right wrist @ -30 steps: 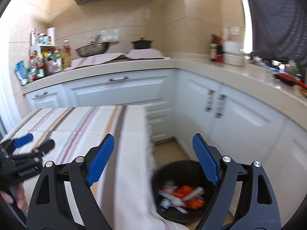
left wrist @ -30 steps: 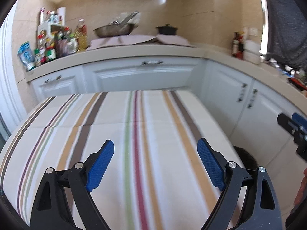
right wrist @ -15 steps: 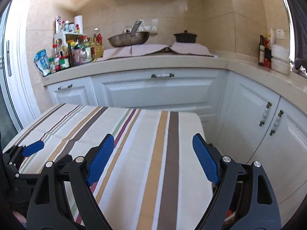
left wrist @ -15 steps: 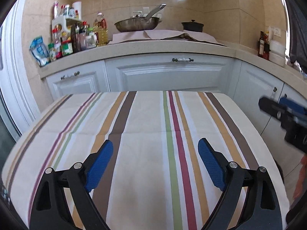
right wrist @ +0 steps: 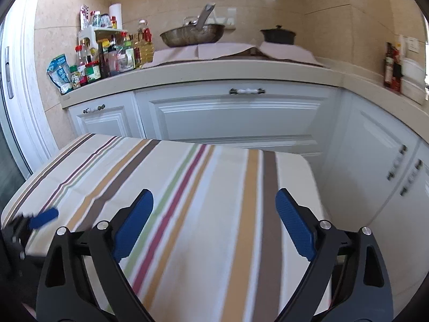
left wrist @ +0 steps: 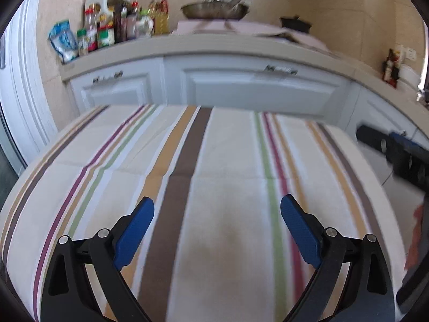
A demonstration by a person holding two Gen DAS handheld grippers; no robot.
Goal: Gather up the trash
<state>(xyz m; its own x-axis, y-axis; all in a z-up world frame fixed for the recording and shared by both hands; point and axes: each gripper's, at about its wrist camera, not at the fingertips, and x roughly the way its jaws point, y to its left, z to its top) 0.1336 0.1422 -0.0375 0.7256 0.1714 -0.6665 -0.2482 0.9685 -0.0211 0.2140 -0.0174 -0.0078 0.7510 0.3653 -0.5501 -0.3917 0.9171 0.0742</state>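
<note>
My left gripper [left wrist: 217, 201] hangs over a table with a striped cloth [left wrist: 230, 147]; its jaws are opening and nothing is between the blue pads. My right gripper [right wrist: 214, 193] is above the right part of the same cloth [right wrist: 228, 187], jaws also opening with nothing between them. The right gripper [left wrist: 396, 150] shows blurred at the right edge of the left wrist view. The left gripper [right wrist: 40, 216] shows at the left edge of the right wrist view. No trash and no bin appear in either view; the cloth in sight is bare.
Beyond the table runs an L-shaped counter [right wrist: 241, 72] over white cabinets [right wrist: 241, 115]. It carries a cluster of bottles and jars [right wrist: 107, 53], a wok [right wrist: 193, 33] and a black pot [right wrist: 278, 36]. A white door frame [left wrist: 24, 94] stands at the left.
Both views have swung left, from the table's right edge to over the cloth. The black bin with trash has left the right wrist view. The right jaws stand slightly wider.
</note>
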